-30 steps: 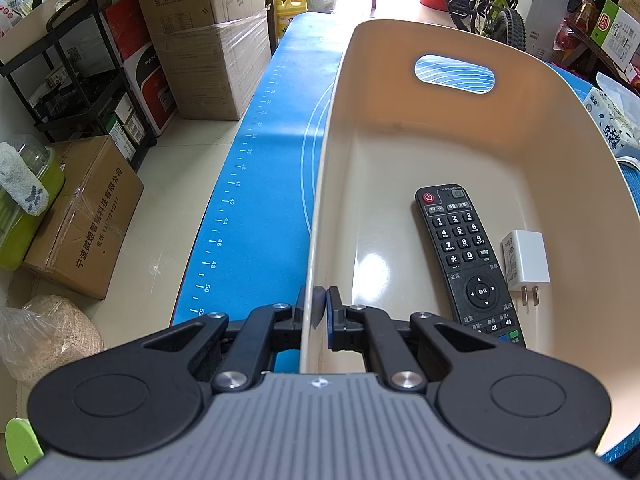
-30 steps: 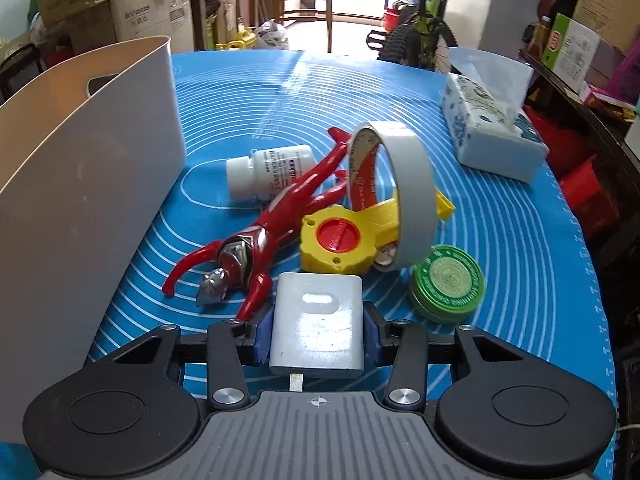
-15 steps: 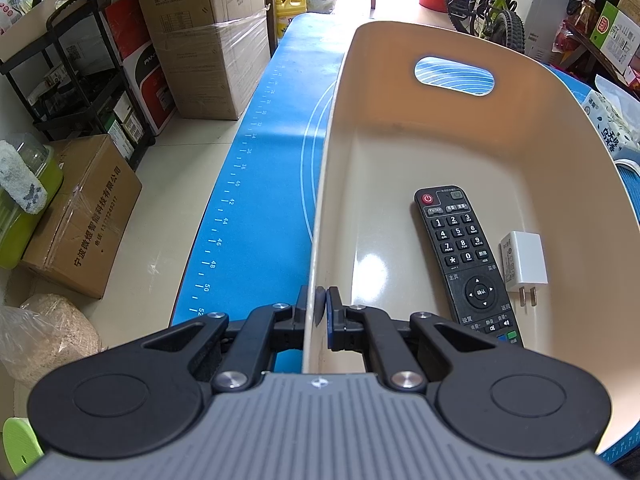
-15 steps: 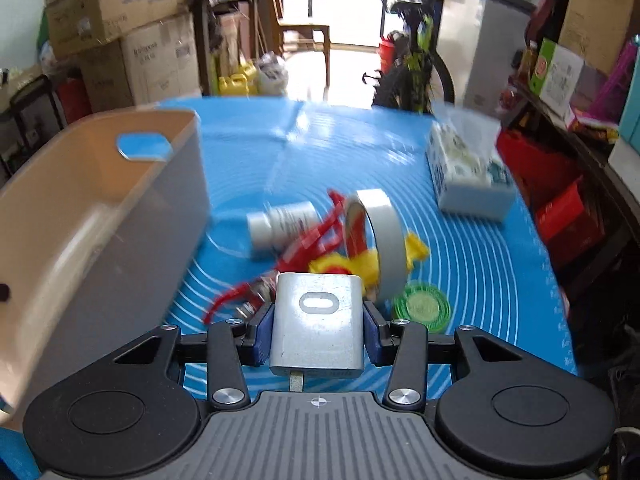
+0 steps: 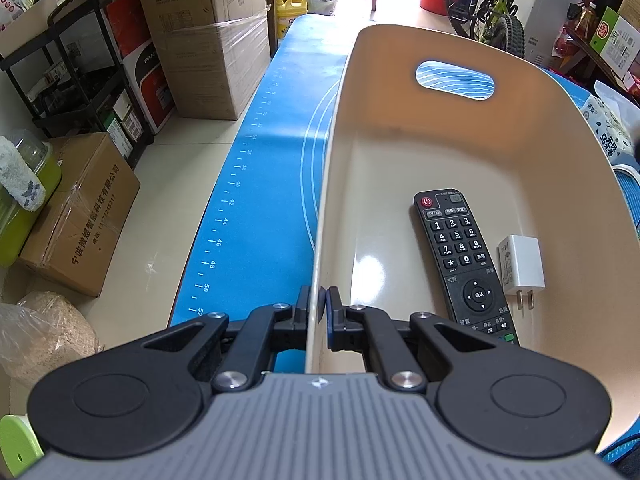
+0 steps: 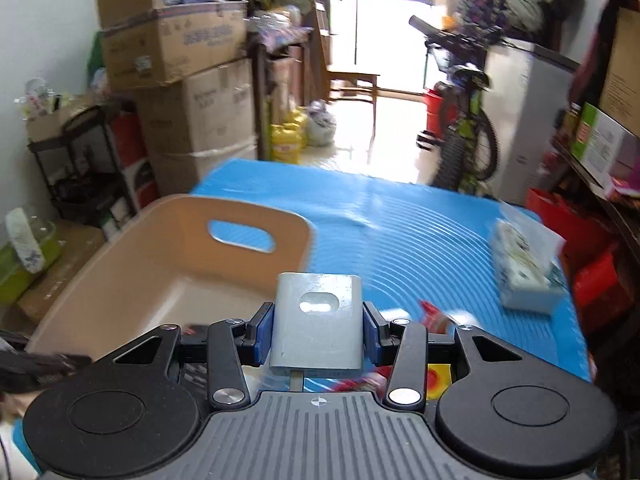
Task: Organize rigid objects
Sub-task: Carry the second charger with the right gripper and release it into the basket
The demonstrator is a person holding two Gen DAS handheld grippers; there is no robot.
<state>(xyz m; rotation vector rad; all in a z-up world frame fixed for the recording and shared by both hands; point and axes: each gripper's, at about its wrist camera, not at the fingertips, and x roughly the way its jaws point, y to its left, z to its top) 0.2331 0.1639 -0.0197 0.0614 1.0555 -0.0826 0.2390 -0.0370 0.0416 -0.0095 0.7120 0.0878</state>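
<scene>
Pinching the near wall of the beige bin [image 5: 460, 152] with the left gripper [image 5: 319, 308], jaws shut tight on the thin rim, one pad outside and one inside. Lying flat on the bin floor: black remote [image 5: 464, 260] at about 3 o'clock from that grip, long axis running near to far, red power button at the far end; white plug adapter [image 5: 520, 262] just beside the remote at its 3 o'clock, prongs toward the camera, apart from it by a narrow gap. Oval handle cutout in the far wall at 12 o'clock. Blue mat [image 5: 256, 216] under the bin, ruler marks along its edge at 10 o'clock. Clamped between the blue pads of the right gripper [image 6: 318, 330]: grey power bank [image 6: 318, 320], jaws part open around its width, held above the mat with the bin [image 6: 168, 264] at 10 o'clock. Tissue pack [image 6: 524, 276] at 2 o'clock on the mat, blurred. Red and yellow bits below the right gripper, too blurred and hidden to tell apart.
</scene>
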